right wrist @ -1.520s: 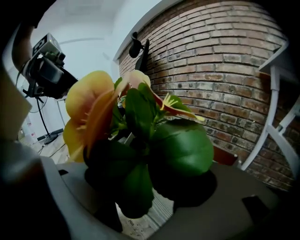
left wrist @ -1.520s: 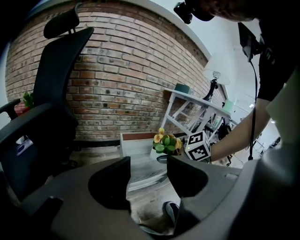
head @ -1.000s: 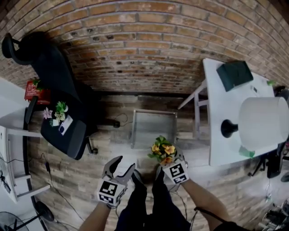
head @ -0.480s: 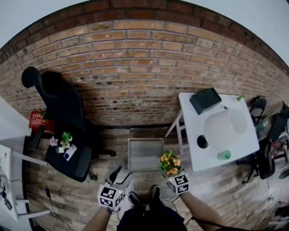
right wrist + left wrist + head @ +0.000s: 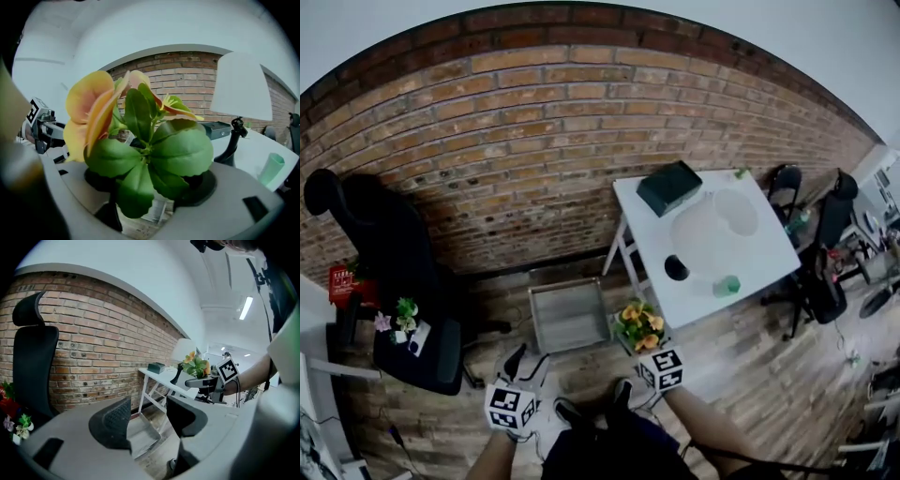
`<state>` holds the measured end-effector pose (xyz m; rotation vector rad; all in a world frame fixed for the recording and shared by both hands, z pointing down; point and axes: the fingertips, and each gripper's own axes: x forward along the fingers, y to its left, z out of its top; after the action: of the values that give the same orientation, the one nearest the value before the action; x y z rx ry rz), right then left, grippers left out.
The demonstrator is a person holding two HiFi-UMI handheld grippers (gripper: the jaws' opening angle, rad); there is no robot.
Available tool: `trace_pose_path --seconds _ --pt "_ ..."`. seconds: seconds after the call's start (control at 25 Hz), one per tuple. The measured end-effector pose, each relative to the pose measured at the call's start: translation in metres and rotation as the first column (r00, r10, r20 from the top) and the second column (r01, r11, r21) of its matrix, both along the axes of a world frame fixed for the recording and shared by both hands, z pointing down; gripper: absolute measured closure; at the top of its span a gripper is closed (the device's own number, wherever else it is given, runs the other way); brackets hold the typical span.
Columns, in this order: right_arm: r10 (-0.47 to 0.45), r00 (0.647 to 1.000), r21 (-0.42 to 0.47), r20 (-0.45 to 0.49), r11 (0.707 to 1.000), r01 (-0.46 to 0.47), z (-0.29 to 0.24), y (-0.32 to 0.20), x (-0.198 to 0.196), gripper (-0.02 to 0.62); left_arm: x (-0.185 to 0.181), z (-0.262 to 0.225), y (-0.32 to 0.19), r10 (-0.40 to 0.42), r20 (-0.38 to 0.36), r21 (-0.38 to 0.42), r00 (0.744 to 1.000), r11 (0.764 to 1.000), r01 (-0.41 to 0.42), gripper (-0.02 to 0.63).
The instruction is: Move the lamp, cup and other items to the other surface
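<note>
1. Right gripper view: the right gripper point(image 5: 149, 187) pinches the base of a small plant with orange flowers and broad green leaves point(image 5: 150, 154).
2. Left gripper view: the left gripper point(image 5: 147, 416) is empty, its jaws spread.
3. Head view: the plant hangs over the floor, near a white table point(image 5: 698, 302) bearing a white-shaded black lamp point(image 5: 712, 225) and a green cup point(image 5: 728, 285).

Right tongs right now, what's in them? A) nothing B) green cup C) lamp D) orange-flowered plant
D: in the right gripper view the orange-flowered plant sits clamped between the right tongs; the lamp and green cup stand on the white table.
</note>
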<state>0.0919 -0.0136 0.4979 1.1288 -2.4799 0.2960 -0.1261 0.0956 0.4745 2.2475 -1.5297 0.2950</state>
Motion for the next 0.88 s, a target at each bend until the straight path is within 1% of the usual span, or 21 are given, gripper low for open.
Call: trace_pose_path --seconds 0.08,0.16,0.24,0.36,0.44,0.56,0.72,0.88 --pt "0.019 1.0 0.006 0.0 1.0 -0.019 -0.002 0.0 0.015 0.256 0.014 -0.002 0.001 0.023 0.001 -0.001 1.0 1.0 -0.023 0.373" --pt "0.038 0.999 0.009 -0.001 0.999 -0.038 -0.001 -0.001 0.032 0.256 0.027 -0.005 0.003 0.054 0.022 0.002 0.998 0.999 -0.054 0.373" --pt "0.064 0.998 0.004 0.006 0.998 -0.064 0.006 -0.005 0.05 0.256 0.035 -0.007 0.002 0.064 0.045 -0.006 0.997 0.998 -0.064 0.373" --pt "0.094 0.995 -0.003 0.016 0.996 -0.094 0.015 -0.013 0.078 0.256 0.043 -0.013 -0.003 0.049 0.068 -0.013 0.996 0.999 -0.049 0.373" --pt "0.104 0.995 -0.006 0.004 0.995 -0.104 0.019 -0.02 0.098 0.256 0.054 -0.017 -0.007 0.042 0.08 -0.017 0.996 0.999 -0.041 0.373" --pt "0.117 0.993 -0.017 -0.025 0.993 -0.118 0.029 -0.029 0.13 0.256 0.076 -0.022 -0.01 0.032 0.098 -0.035 0.995 0.999 -0.028 0.373" --pt "0.133 0.991 -0.022 -0.026 0.991 -0.134 0.034 -0.043 0.174 0.256 0.107 -0.035 -0.013 0.011 0.128 -0.058 0.992 0.998 -0.003 0.373" --pt "0.134 0.99 -0.008 -0.042 0.991 -0.135 0.045 -0.067 0.208 0.256 0.134 -0.038 -0.018 -0.006 0.154 -0.077 0.988 0.997 0.018 0.373"
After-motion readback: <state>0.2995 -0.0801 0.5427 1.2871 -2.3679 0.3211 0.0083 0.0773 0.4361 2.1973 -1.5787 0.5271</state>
